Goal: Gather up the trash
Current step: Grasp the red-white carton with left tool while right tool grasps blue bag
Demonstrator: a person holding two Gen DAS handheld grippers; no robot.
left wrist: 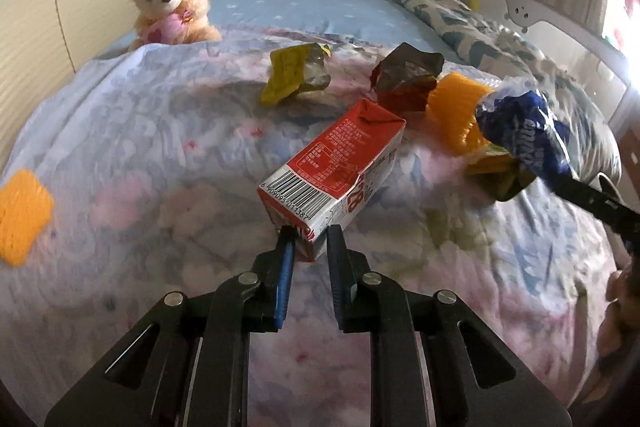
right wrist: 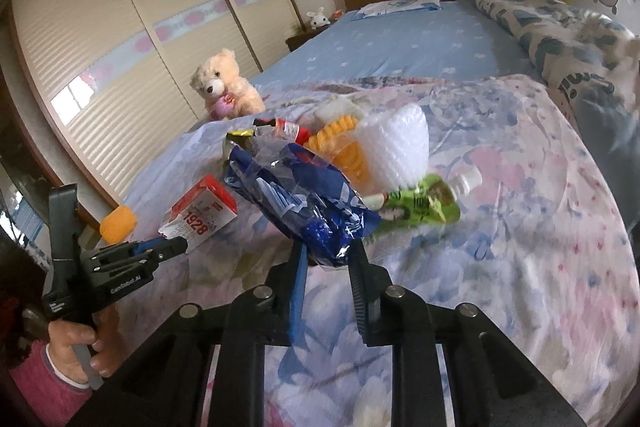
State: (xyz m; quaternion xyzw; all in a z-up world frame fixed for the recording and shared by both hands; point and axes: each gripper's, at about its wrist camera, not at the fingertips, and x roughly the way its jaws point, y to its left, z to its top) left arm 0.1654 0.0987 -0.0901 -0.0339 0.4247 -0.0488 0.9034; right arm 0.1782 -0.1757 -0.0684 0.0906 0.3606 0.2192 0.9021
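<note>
My left gripper (left wrist: 310,235) is shut on the near end of a red and white drink carton (left wrist: 340,163), which points away over the floral quilt (left wrist: 160,147). The right wrist view shows the same carton (right wrist: 200,215) in the left gripper (right wrist: 176,247), with a hand in a pink sleeve on the handle. My right gripper (right wrist: 328,251) is shut on a crumpled blue plastic wrapper (right wrist: 304,203) held above the quilt. From the left wrist view that blue wrapper (left wrist: 520,131) hangs at the right, on the right gripper (left wrist: 560,183).
More litter lies on the quilt: a yellow-green wrapper (left wrist: 296,75), a dark red wrapper (left wrist: 404,79), orange foam netting (left wrist: 456,115), another orange piece (left wrist: 24,215), a green pouch (right wrist: 420,203) and white foam netting (right wrist: 396,147). A teddy bear (left wrist: 172,3) sits at the back left.
</note>
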